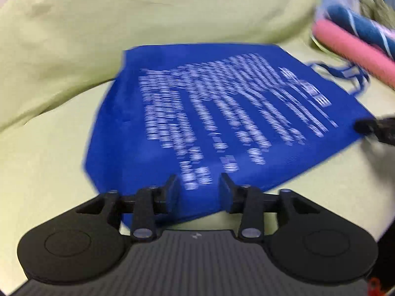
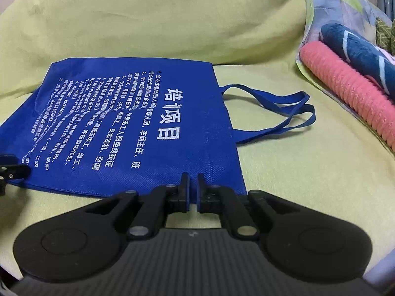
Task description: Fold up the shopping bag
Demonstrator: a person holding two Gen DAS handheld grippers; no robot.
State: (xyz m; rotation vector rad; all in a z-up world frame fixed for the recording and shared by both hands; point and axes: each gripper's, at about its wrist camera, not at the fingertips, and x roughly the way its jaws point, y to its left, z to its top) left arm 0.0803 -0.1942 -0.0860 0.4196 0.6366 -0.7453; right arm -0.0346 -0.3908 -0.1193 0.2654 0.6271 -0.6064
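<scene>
The blue shopping bag (image 2: pixel 138 128) lies flat on a yellow-green sheet (image 2: pixel 296 172), printed side up with white text, its two handles (image 2: pixel 279 113) trailing off to the right. At its near left corner the left tongs (image 1: pixel 198 185) stand spread, one finger (image 1: pixel 170 190) on either side of the bag's edge; that view is blurred, so contact is hard to judge. Farther right, the right tongs (image 2: pixel 193 185) sit nearly pressed together at the bag's near right corner, seemingly pinching the fabric edge. Beyond the handles, at the far right, a pink roll (image 2: pixel 350 93) lies beside a dark blue roll (image 2: pixel 358 51) on patterned cloth (image 2: pixel 321 5).
</scene>
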